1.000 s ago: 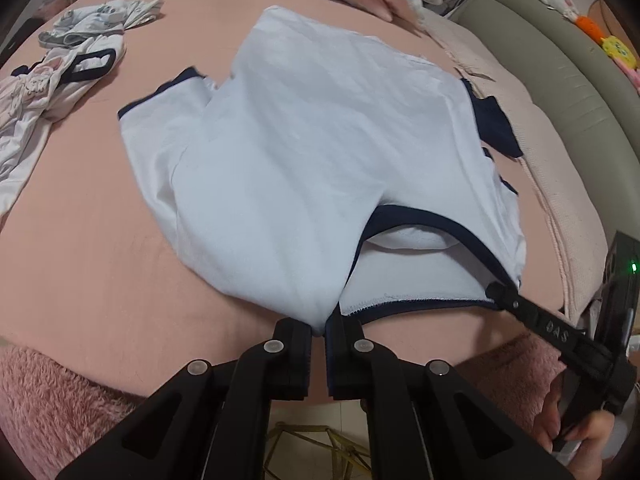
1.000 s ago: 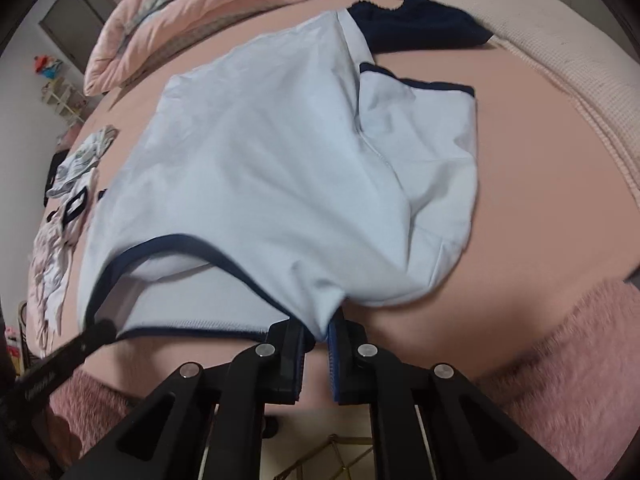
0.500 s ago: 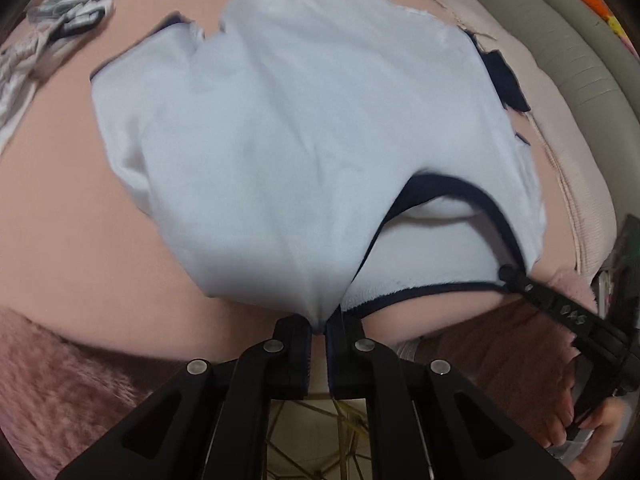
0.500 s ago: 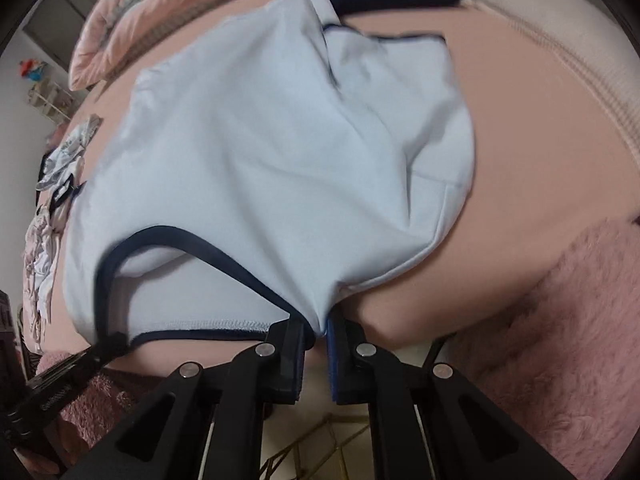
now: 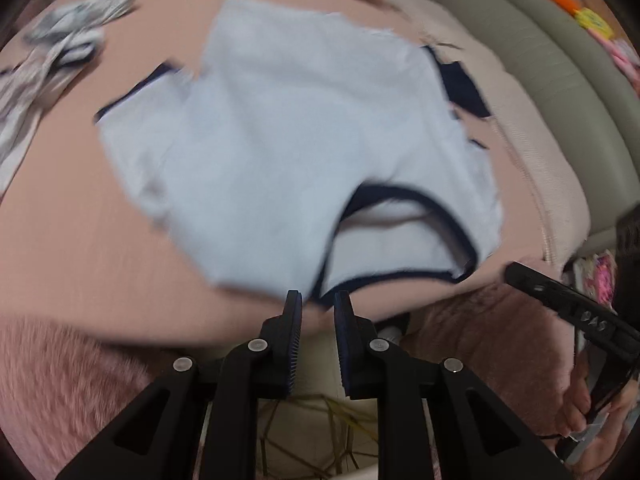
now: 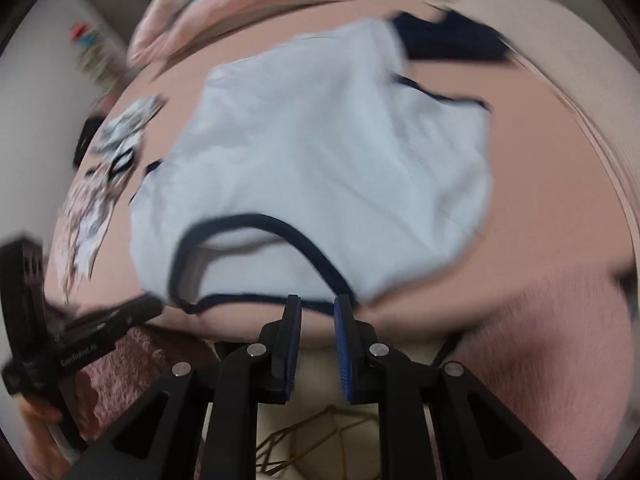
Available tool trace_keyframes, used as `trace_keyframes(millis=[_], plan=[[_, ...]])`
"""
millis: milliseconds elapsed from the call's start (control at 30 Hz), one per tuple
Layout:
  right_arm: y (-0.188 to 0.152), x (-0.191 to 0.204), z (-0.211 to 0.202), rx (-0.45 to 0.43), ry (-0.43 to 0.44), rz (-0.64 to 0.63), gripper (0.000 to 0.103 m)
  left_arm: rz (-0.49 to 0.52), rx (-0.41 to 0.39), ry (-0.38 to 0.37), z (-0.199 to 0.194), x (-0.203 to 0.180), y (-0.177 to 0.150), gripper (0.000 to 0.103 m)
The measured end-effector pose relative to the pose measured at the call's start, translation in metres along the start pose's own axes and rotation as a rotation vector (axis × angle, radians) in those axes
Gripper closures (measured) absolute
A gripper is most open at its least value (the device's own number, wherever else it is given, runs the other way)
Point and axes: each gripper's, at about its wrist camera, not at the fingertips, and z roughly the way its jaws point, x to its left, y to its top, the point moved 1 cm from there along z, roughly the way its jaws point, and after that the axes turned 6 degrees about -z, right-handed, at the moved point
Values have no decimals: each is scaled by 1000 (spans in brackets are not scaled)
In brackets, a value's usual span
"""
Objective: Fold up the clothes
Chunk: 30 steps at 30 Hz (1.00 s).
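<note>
My left tongs (image 5: 316, 300) were opening, the two pads standing a narrow gap apart. The near edge of the light blue T-shirt (image 5: 304, 140) lay just beyond their tips, its navy collar (image 5: 400, 196) curling close to the right pad; nothing sat pressed between the pads. My right tongs (image 6: 317, 304) were opening too, equally narrow, with the shirt's navy-edged hem just past their tips and free of the pads.

The T-shirt lay spread on the pink bed (image 5: 80, 240), near its near edge, neck opening toward me and the body reaching away to the far side. A navy-trimmed sleeve (image 5: 136, 92) stuck out on the left in the left view. In the right view a dark navy garment (image 6: 452, 40) lay beyond the shirt's far right corner, touching or just beside it; blur kept me from telling which.

A heap of patterned white clothes (image 5: 44, 68) sat at the far left of the bed, well apart from the shirt. A fuzzy pink blanket (image 5: 60, 380) hung over the bed's near edge below the tongs. In the left view my right hand (image 5: 584, 408) showed at the lower right, wrapped round the other tool's handle. A grey-green padded headboard (image 5: 560, 72) ran along the right. Both views were smeared by motion.
</note>
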Motion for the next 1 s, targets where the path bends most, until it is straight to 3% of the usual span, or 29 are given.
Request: trace_keyframes(millis=[33, 100, 233, 267, 333, 367, 533, 567, 633, 733, 867, 1000], plan=[[4, 3, 7, 22, 33, -6, 88, 14, 5, -3, 5, -5, 3, 89], [15, 13, 18, 30, -14, -68, 88, 42, 14, -5, 16, -16, 9, 89], [28, 29, 33, 39, -91, -200, 86, 85, -35, 87, 26, -26, 17, 89], [30, 32, 36, 42, -101, -231, 83, 80, -49, 90, 24, -24, 18, 89], [31, 36, 41, 46, -124, -298, 61, 85, -67, 91, 20, -21, 22, 89], [31, 36, 44, 46, -146, -333, 57, 100, -76, 97, 18, -21, 24, 89], [37, 32, 68, 52, -238, -428, 55, 168, -60, 157, 32, -30, 31, 89], [38, 31, 71, 43, -253, -440, 56, 172, -51, 153, 35, -30, 31, 89], [43, 29, 70, 17, -238, -435, 76, 169, -27, 122, 39, -30, 29, 89], [54, 25, 62, -25, -197, -378, 95, 154, -2, 28, 40, -32, 27, 89], [65, 21, 41, -104, -148, -320, 97, 139, -3, -21, 45, -39, 23, 89], [66, 20, 10, -165, -91, -287, 97, 45, -15, -76, 59, -37, 34, 89]])
